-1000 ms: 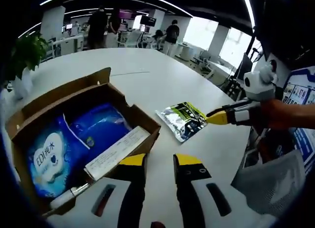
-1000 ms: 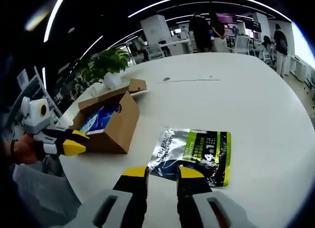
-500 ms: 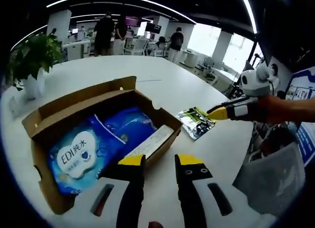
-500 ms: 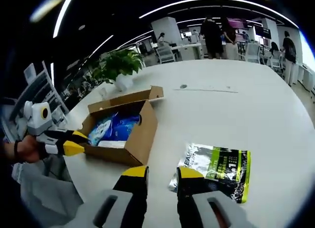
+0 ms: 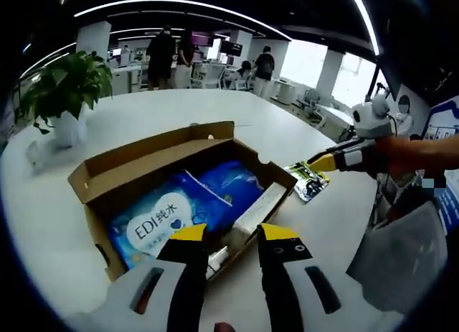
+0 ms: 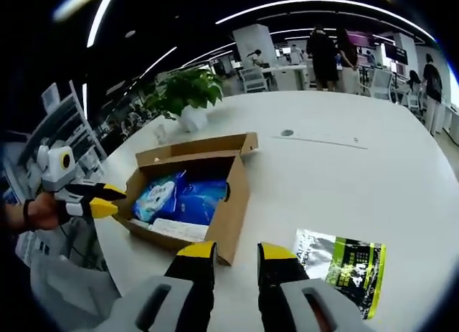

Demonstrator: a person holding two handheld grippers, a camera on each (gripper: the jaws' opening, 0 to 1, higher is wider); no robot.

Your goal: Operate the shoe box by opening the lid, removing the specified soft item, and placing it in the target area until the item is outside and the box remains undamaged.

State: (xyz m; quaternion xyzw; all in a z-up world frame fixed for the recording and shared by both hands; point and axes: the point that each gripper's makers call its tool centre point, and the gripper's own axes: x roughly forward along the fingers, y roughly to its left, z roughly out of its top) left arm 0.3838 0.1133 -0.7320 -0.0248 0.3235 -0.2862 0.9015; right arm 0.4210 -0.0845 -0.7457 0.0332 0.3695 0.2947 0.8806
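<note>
Open-plan office all round, big white round table in the middle with a potted plant near its far-left edge and a few people standing at desks way in the back.

Left gripper view: compared with a second ago the shoe box sits much more central and closer under the left gripper, though the camera swung, so I wouldn't call that the box moving. Its fingers are narrowly parted with nothing between them, hovering just over the box's near edge. Lid is folded back, and inside you can see a blue soft pack with white "EDI" lettering plus a pale flat carton along the right wall. The right gripper comes in from the right, held by a hand, close to a green-and-black pouch lying on the table beside the box.

Right gripper view: the box is now nearer the right gripper than before, and the pouch has slid to the lower right. Fingers narrowly apart, empty. The blue pack is still in the box. The left gripper is at the box's left end; can't tell its gap from here.
</note>
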